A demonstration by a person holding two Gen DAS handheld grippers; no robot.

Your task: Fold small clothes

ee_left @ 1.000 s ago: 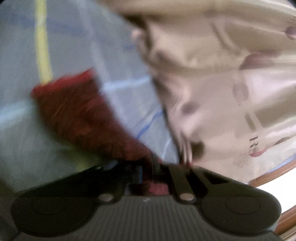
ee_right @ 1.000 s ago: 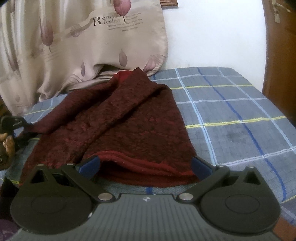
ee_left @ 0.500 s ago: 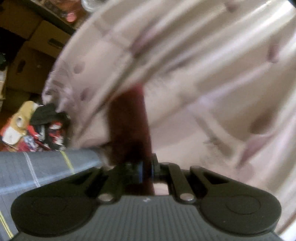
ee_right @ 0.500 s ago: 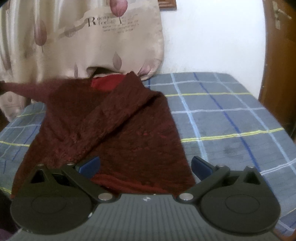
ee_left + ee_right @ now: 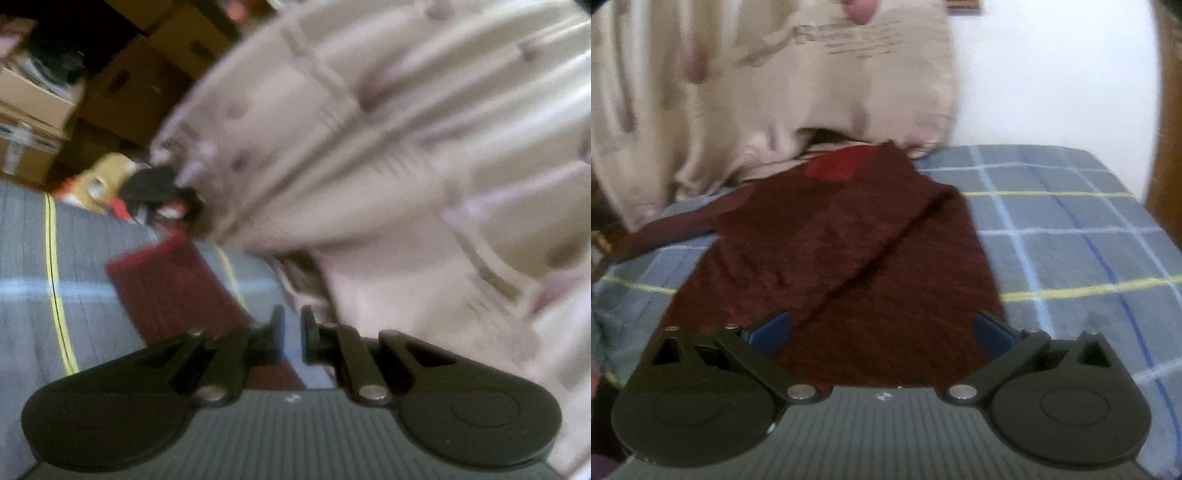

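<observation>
A dark red knitted garment [image 5: 846, 258] lies on the blue checked bed [image 5: 1071, 240], one side folded over diagonally, a sleeve trailing to the left. My right gripper [image 5: 881, 328] is open and empty, its blue pads [image 5: 768, 330] low over the garment's near hem. In the blurred left wrist view, a sleeve end of the garment [image 5: 166, 284] lies on the bed just ahead of my left gripper [image 5: 291, 332]. Its jaws stand slightly apart with nothing between them.
A beige printed curtain [image 5: 775, 92] hangs over the bed's far edge and fills the right of the left wrist view [image 5: 406, 166]. Cardboard boxes [image 5: 37, 103] and clutter sit beyond the bed. A wooden door frame [image 5: 1167, 166] stands at right.
My left gripper has let go of the red sleeve and its jaws have parted; the sleeve now lies on the bed. My right gripper has moved forward over the garment, still open.
</observation>
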